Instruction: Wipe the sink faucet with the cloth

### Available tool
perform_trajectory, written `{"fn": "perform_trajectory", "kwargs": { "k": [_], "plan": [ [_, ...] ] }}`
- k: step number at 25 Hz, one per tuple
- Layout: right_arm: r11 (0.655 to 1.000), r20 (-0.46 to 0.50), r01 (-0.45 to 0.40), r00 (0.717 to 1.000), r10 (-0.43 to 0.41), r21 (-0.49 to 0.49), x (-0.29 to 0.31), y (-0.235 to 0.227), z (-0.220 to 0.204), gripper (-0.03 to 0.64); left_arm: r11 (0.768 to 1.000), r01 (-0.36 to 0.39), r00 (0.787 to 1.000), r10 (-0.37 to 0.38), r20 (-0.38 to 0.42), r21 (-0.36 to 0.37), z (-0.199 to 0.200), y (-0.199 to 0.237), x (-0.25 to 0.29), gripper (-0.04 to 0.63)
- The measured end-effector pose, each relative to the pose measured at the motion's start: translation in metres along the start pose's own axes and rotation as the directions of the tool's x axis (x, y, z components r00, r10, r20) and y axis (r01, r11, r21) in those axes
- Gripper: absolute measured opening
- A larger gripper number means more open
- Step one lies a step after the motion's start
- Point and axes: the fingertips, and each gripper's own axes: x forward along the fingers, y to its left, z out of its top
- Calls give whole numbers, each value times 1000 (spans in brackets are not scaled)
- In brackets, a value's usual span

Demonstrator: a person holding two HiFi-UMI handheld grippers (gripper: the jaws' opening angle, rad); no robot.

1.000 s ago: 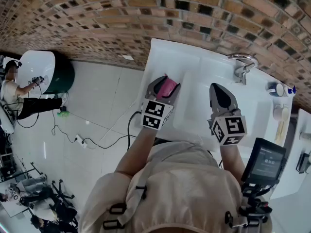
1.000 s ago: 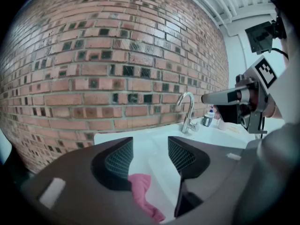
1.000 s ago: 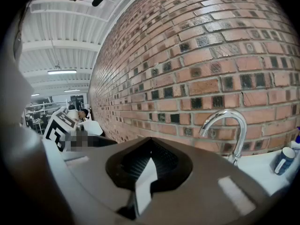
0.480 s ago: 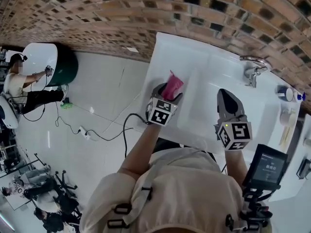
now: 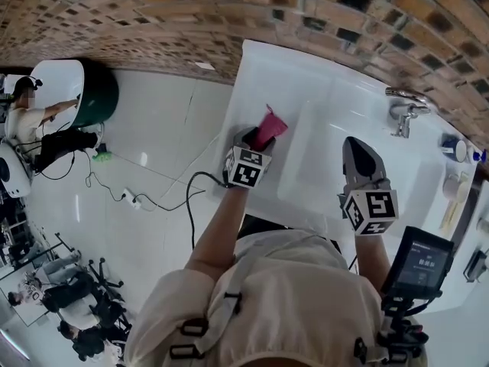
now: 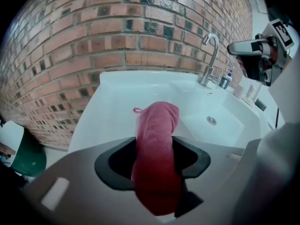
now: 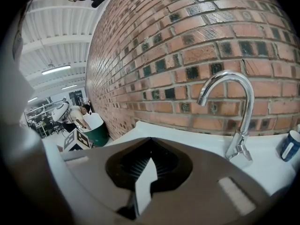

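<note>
A pink cloth (image 5: 269, 125) stands up out of my left gripper (image 5: 256, 138), over the white counter just left of the sink basin (image 5: 344, 155). In the left gripper view the cloth (image 6: 157, 123) fills the gap between the jaws, which have just been closing and press on it. The chrome faucet (image 5: 405, 104) rises at the basin's far side by the brick wall, well to the right of the cloth (image 6: 212, 55). My right gripper (image 5: 356, 147) hovers over the basin's near right, shut and empty, pointing toward the faucet (image 7: 234, 107).
A blue and white cup (image 7: 289, 145) and a small bottle (image 5: 475, 155) stand on the counter right of the faucet. A brick wall (image 5: 229, 14) backs the sink. A cable (image 5: 164, 205) lies on the floor at left, where a person (image 5: 30, 125) works at a white tub.
My left gripper has come down toward the counter with the pink cloth in it, tilting further downward. The right gripper has sunk a little over the basin.
</note>
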Motion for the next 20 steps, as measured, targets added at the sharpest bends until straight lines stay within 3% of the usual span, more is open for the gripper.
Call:
{"fn": "perform_trajectory", "kwargs": {
  "k": [6,7,10,16,20],
  "plan": [
    [1000,2,-21,1000,21,-3,6,7,6,-12,1000,-2,999,3,-38,5,-2,1,-2,191],
    [1000,7,-25,1000,25,-6,6,8,8,-12,1000,-1,999,1,-50,11,-3,0,-2,134],
    [1000,22,-15,1000,15,-12,0,5,14,-12,999,3,998,0,-58,40,2,-3,-3,115],
    [999,67,45,997,-44,-11,-27,-13,27,-12,994,47,991,-58,122,97,92,-33,-22,110],
    [995,113,95,989,-92,-15,-52,-27,39,-12,978,162,942,-193,274,130,177,-82,-46,110]
  ]
}}
